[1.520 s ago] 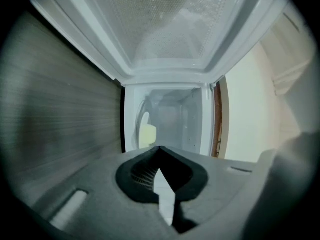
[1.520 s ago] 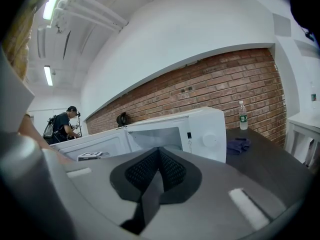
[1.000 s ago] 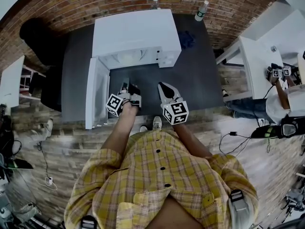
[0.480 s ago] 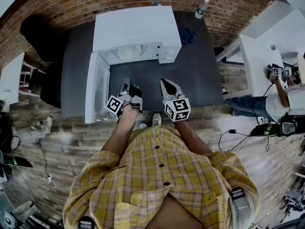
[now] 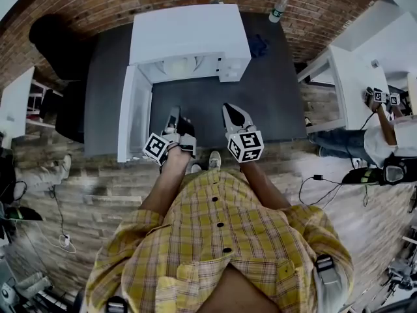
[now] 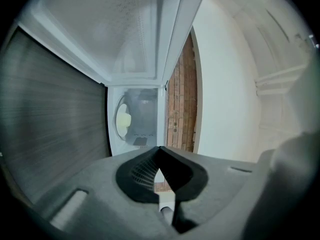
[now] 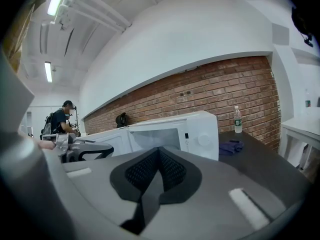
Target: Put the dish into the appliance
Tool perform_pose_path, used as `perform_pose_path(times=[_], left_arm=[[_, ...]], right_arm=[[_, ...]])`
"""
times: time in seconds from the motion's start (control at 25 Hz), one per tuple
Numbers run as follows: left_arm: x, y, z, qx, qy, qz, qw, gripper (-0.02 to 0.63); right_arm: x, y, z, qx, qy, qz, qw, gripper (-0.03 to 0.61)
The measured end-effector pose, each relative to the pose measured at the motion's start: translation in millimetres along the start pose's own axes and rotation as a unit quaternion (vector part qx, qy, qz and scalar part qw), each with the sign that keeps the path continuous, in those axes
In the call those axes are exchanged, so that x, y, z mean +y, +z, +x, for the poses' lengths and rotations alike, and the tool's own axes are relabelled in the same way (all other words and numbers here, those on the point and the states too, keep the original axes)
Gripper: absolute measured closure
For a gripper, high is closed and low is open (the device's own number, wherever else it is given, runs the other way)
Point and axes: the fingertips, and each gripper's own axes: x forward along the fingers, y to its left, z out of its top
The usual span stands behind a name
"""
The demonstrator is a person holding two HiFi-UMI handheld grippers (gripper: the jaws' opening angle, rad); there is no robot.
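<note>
From the head view I look steeply down on a white microwave (image 5: 189, 34) at the upper centre of the frame. It stands on a dark desk (image 5: 267, 103) against a brick wall (image 5: 91, 5). Its door (image 5: 130, 119) hangs open towards the left of the frame. The dish (image 5: 180, 66), pale and round, sits inside the open cavity.

My left gripper (image 5: 174, 117) is at centre frame, just right of the open door and apart from the microwave. Its jaws are clenched tip to tip with nothing between them. My right gripper (image 5: 234, 117) is just beside it, to its right, above the bare desk. Its jaws are also pressed together and empty.

A clear bottle (image 5: 278, 10) stands at the upper right by the wall. A blue cloth (image 5: 258, 45) lies near the microwave's right side.
</note>
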Motion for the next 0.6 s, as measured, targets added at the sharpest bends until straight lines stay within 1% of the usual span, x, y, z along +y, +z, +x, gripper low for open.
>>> perform_pose_path(times=[0.08,0.16,0.2,0.24,0.32,0.4,0.48,0.6], left_arm=[[4,-1,-7,0.000,0.008,0.004,1.0000,0.615],[9,1,-10,0.005,0.019,0.018,0.9996,0.615],[7,0,-10,0.008,0.018,0.027,0.9994,0.615],[4,0,-9,0.013,0.016,0.039,0.9990,0.615],[4,-2,-11,0.027,0.024,0.081,0.9961,0.615],[7,-4,-16,0.047,0.045,0.141,0.9879,0.615],[9,-7,-20,0.071,0.064,0.204,0.9743,0.615],[9,-15,-24,0.102,0.077,0.275,0.9528,0.615]], right_arm=[[-1,-2,-1,0.001,-0.002,0.002,1.000,0.575],[0,-2,-1,0.002,-0.002,0.002,1.000,0.575],[1,-2,-1,0.001,-0.002,0.002,1.000,0.575],[2,-1,-1,0.001,-0.001,0.002,1.000,0.575],[4,-1,-2,0.002,0.001,0.002,1.000,0.575],[5,-2,-3,0.001,0.002,0.003,1.000,0.575],[7,-3,-4,0.001,0.004,0.002,1.000,0.575],[10,-4,-4,0.002,0.007,0.000,1.000,0.575]])
